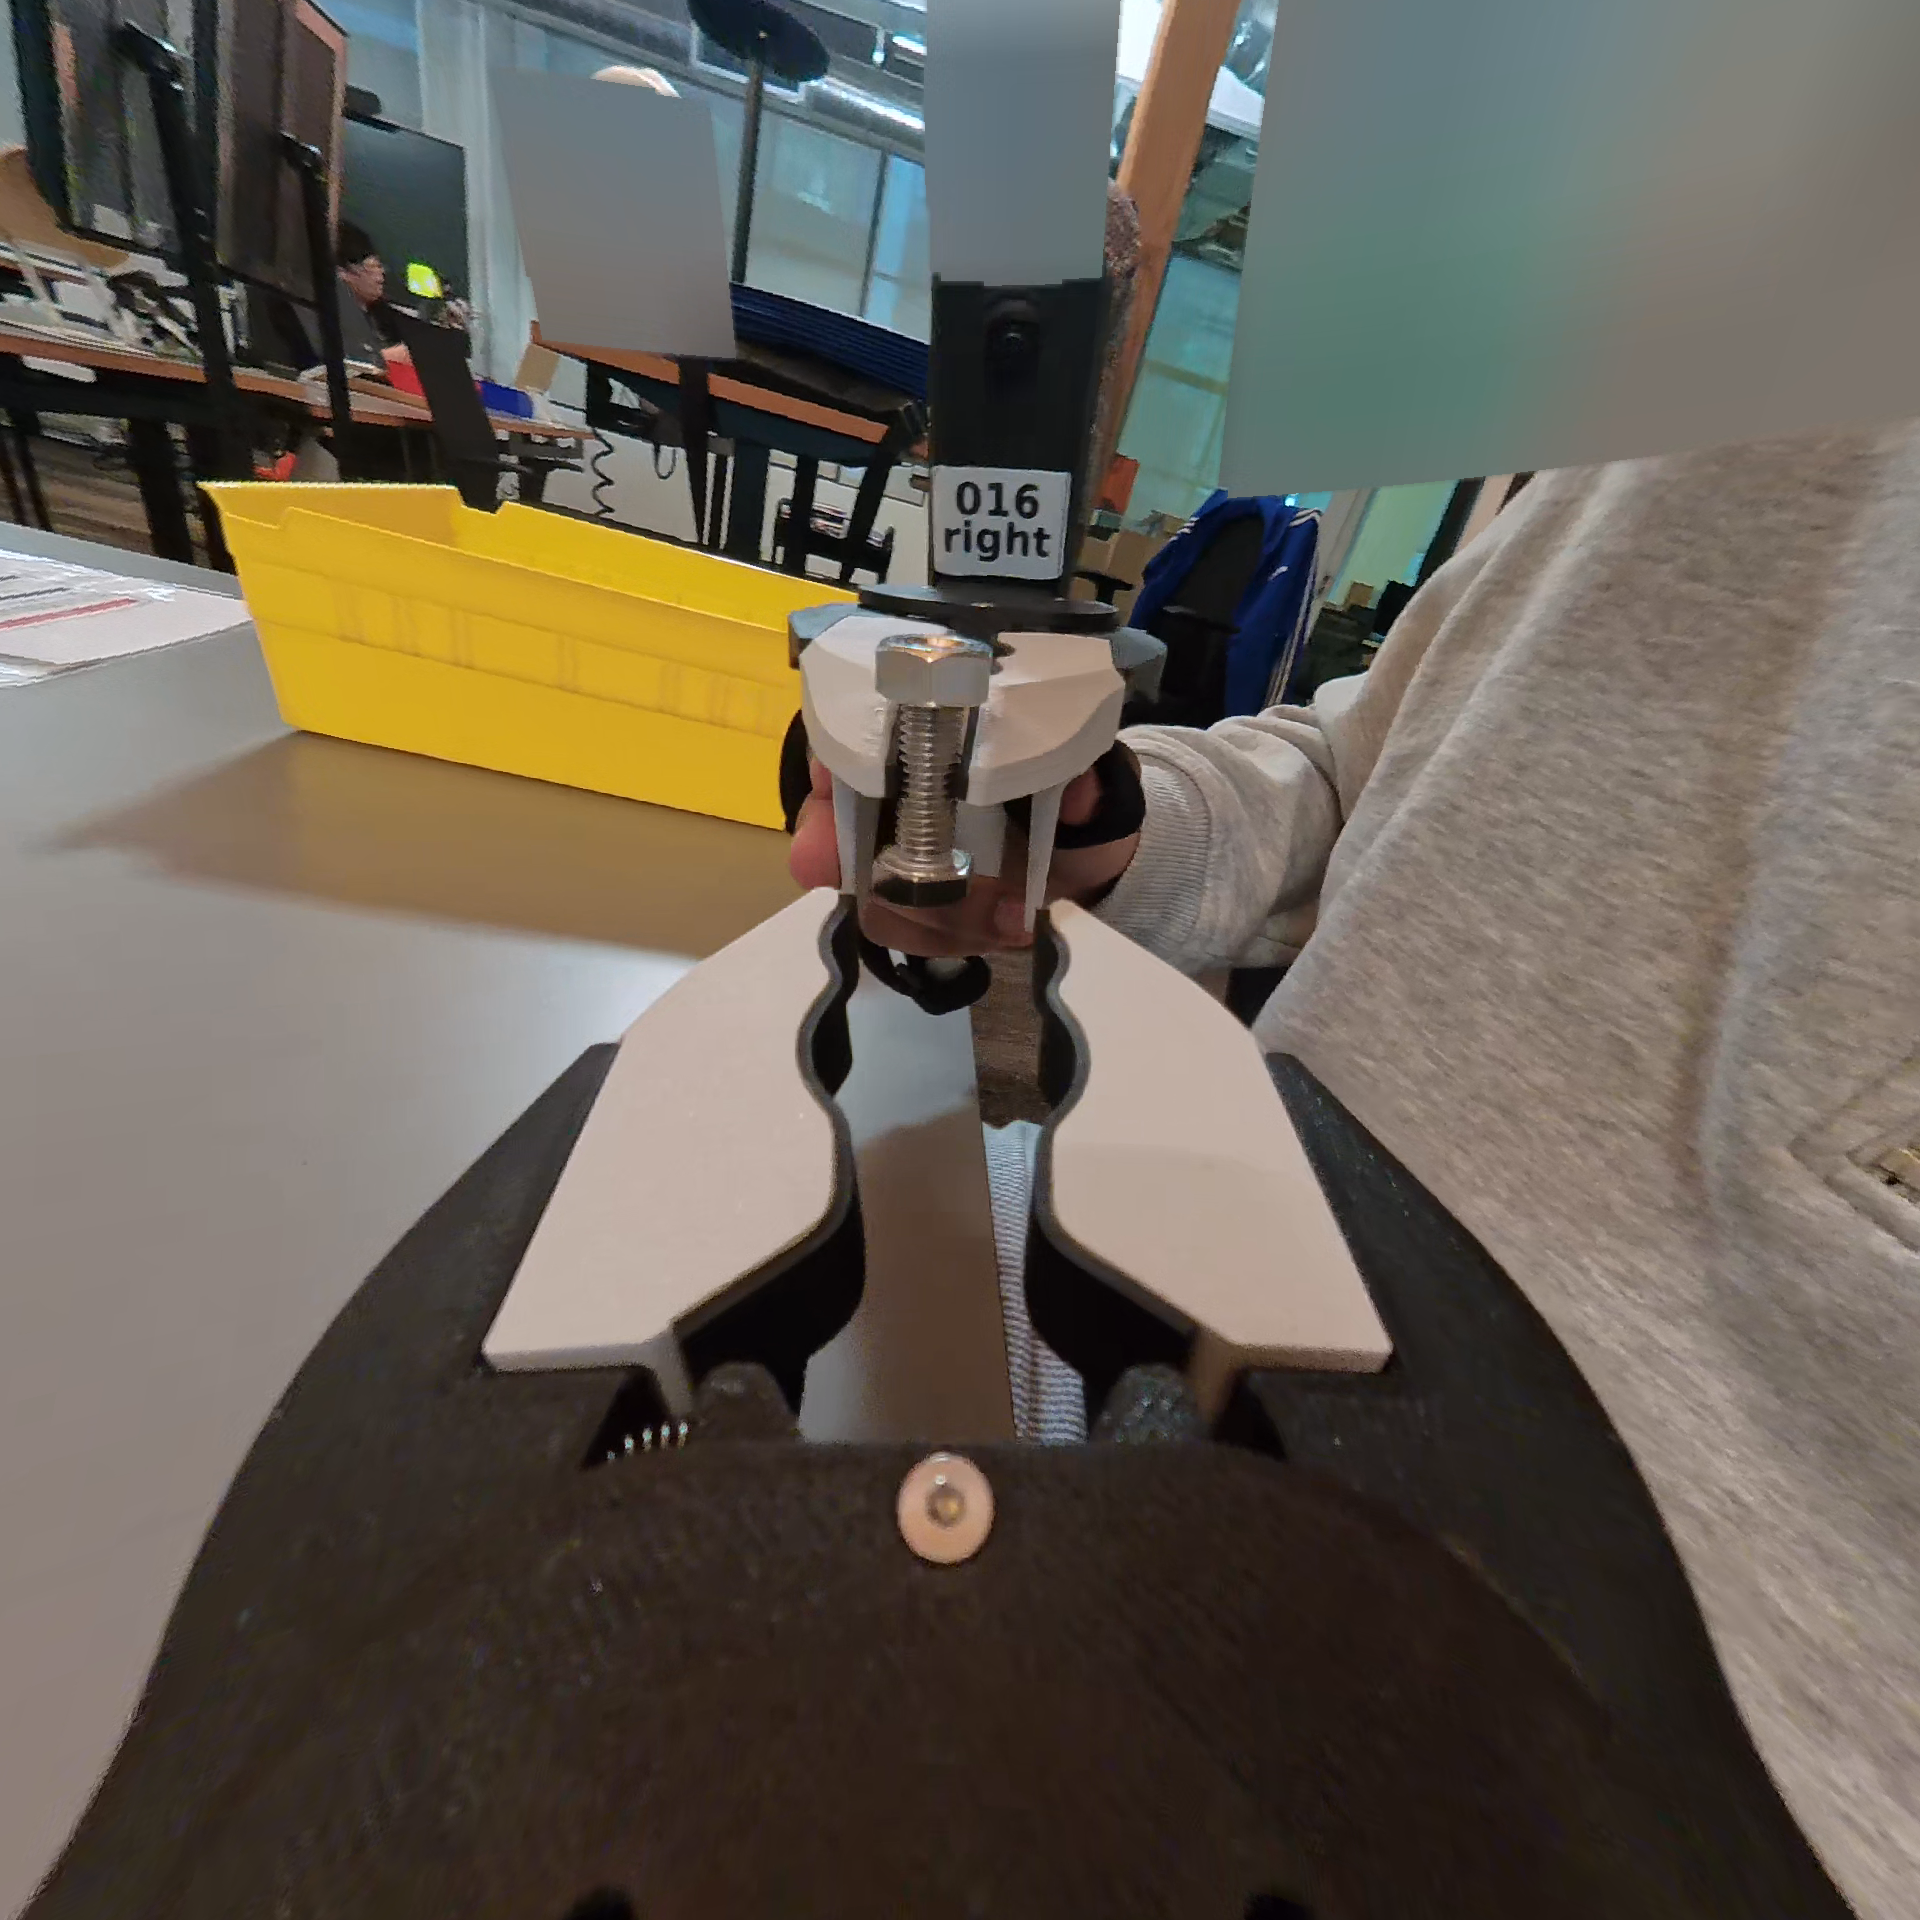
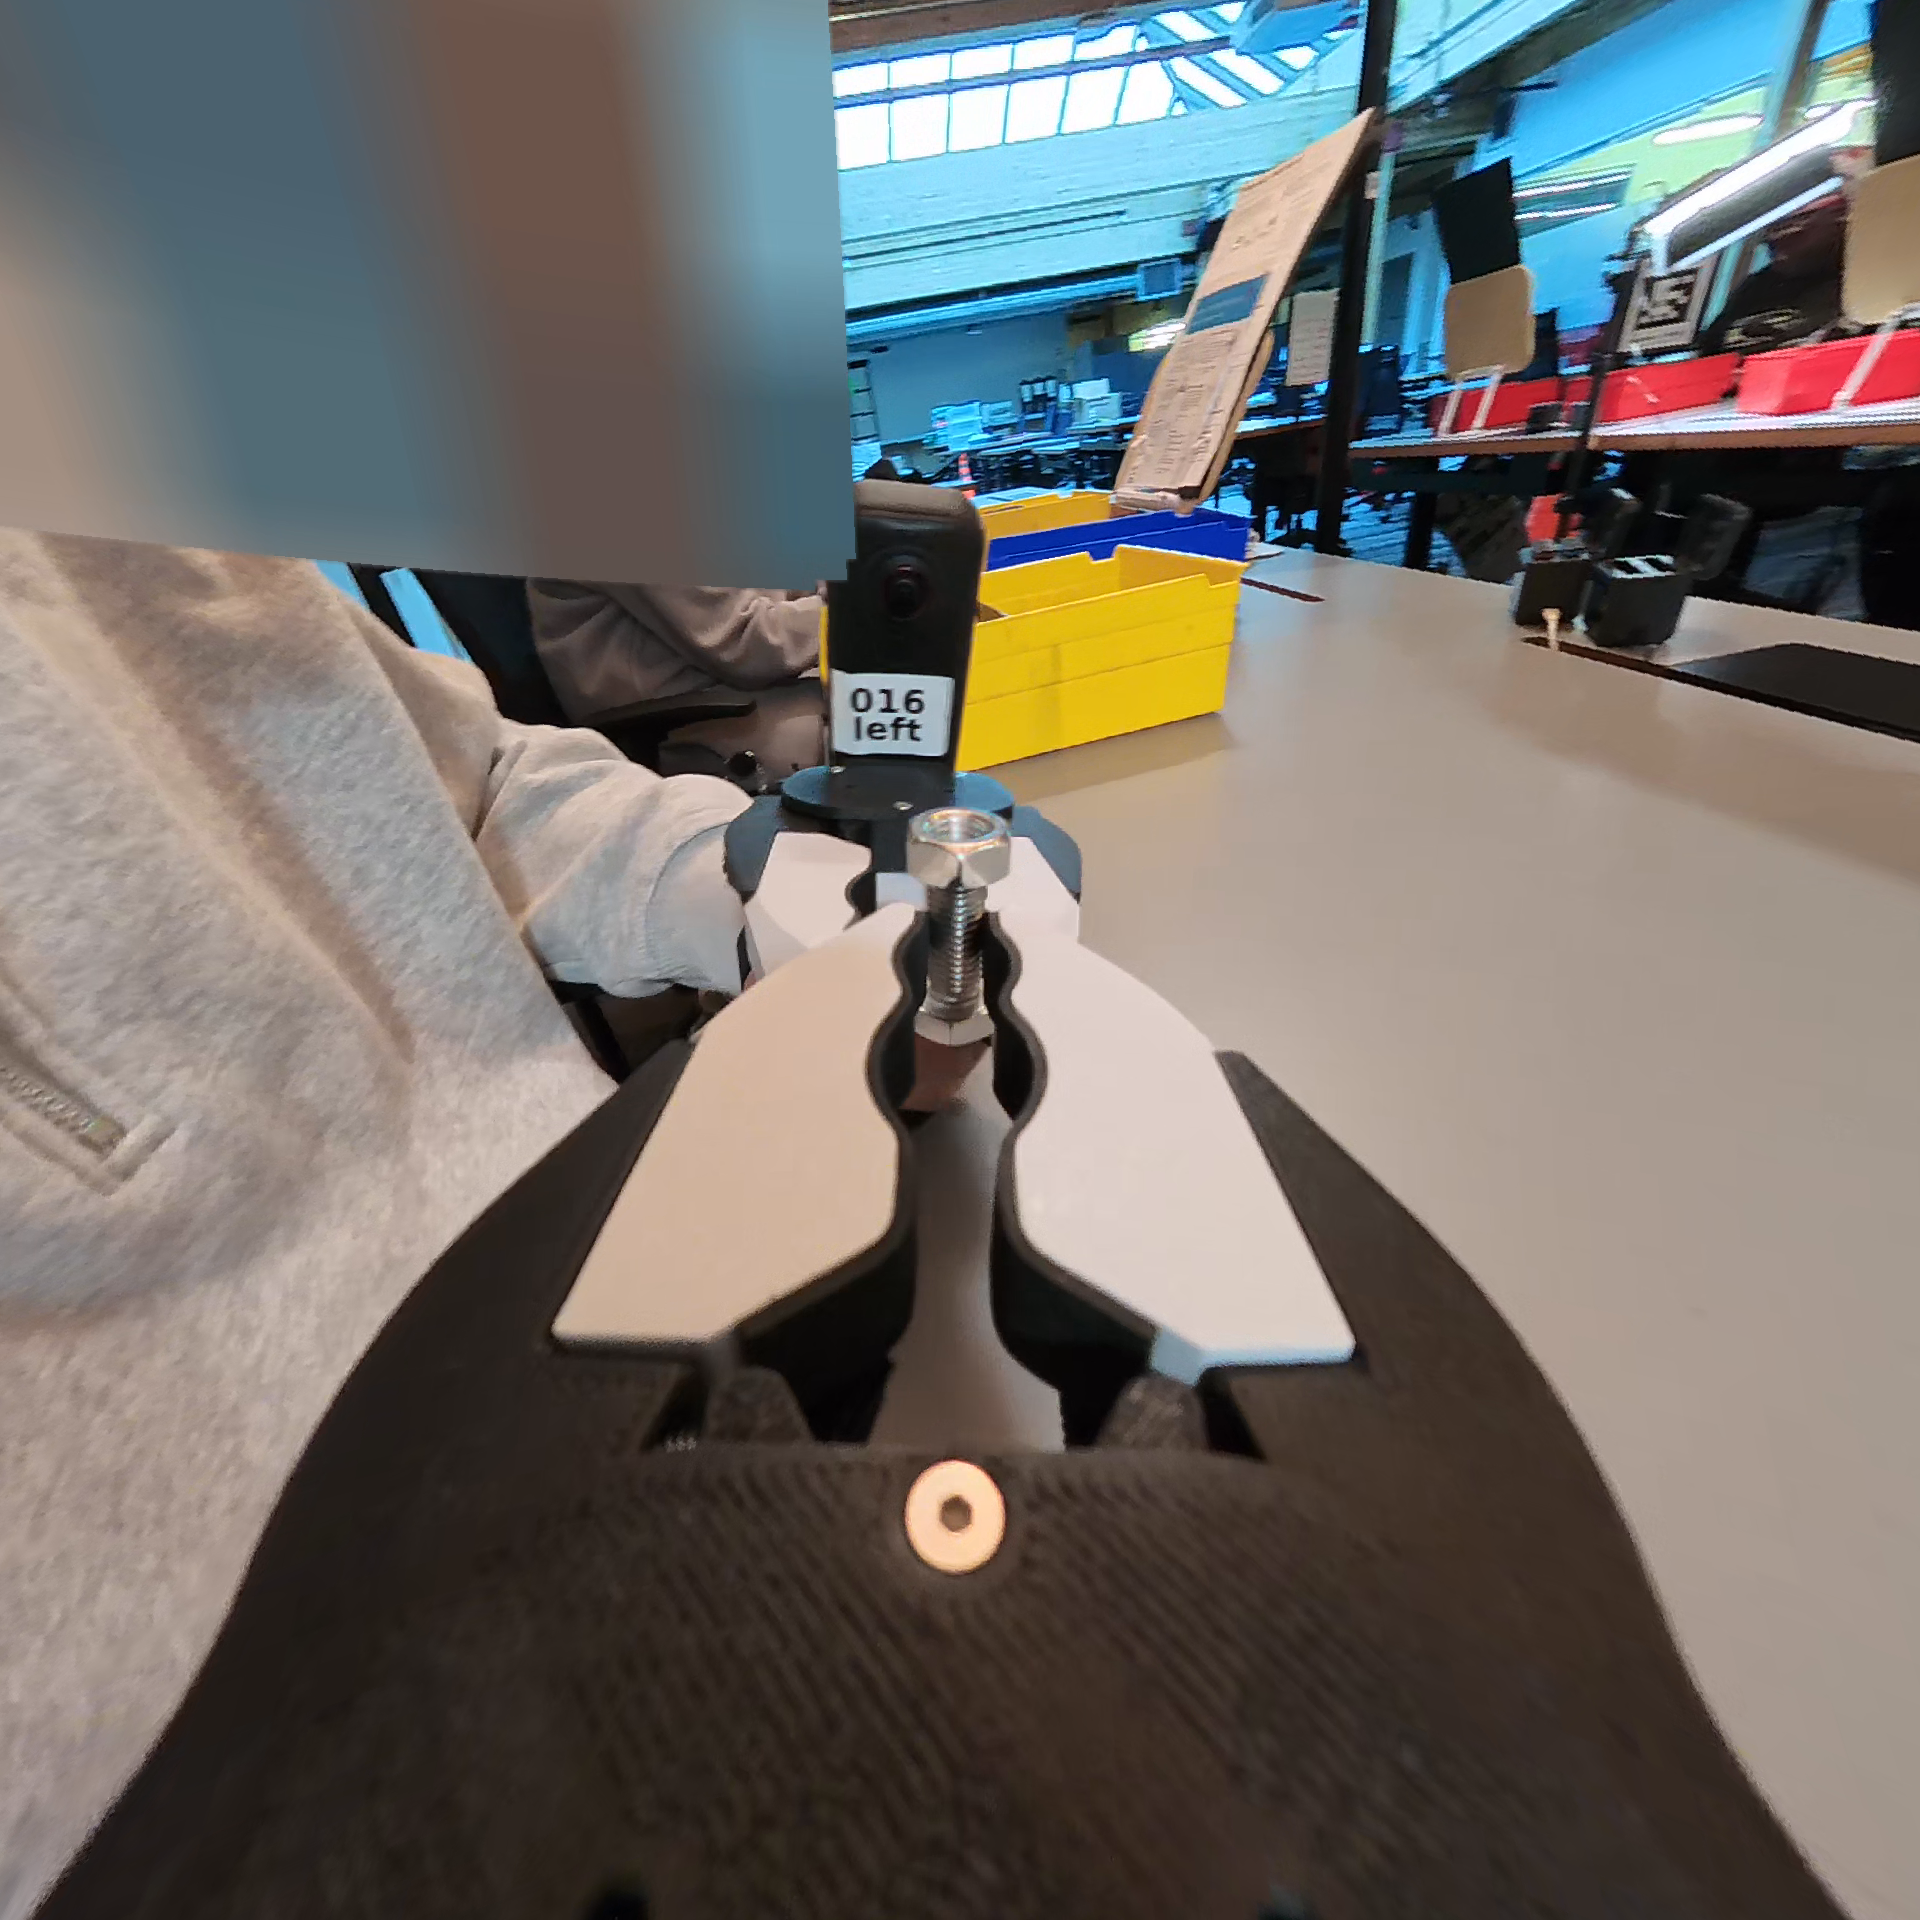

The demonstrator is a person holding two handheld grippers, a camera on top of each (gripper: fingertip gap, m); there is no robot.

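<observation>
A steel bolt [image 1: 925, 769] with a hex piece at each end stands upright above the grey table [image 1: 312, 1091]. My right gripper [image 2: 951, 935] is shut on the bolt's threaded shaft [image 2: 951, 956]. In the left wrist view the right gripper [image 1: 930, 821] faces me with a hand behind it. My left gripper [image 1: 940, 914] is open, its white fingers [image 1: 748, 1039] spread just short of the bolt's lower end. In the right wrist view the left gripper [image 2: 935, 894] sits behind the bolt, fingers apart on either side of it.
A yellow bin [image 1: 499, 644] stands on the table behind the grippers. It also shows in the right wrist view [image 2: 1101, 644], with a blue bin [image 2: 1122, 530] behind it. A person in a grey sweater [image 1: 1558, 935] is close by. Small black devices [image 2: 1621, 603] sit far right, and a paper sheet [image 1: 73, 613] lies far left. Less than 4 cm separates the two grippers' tips.
</observation>
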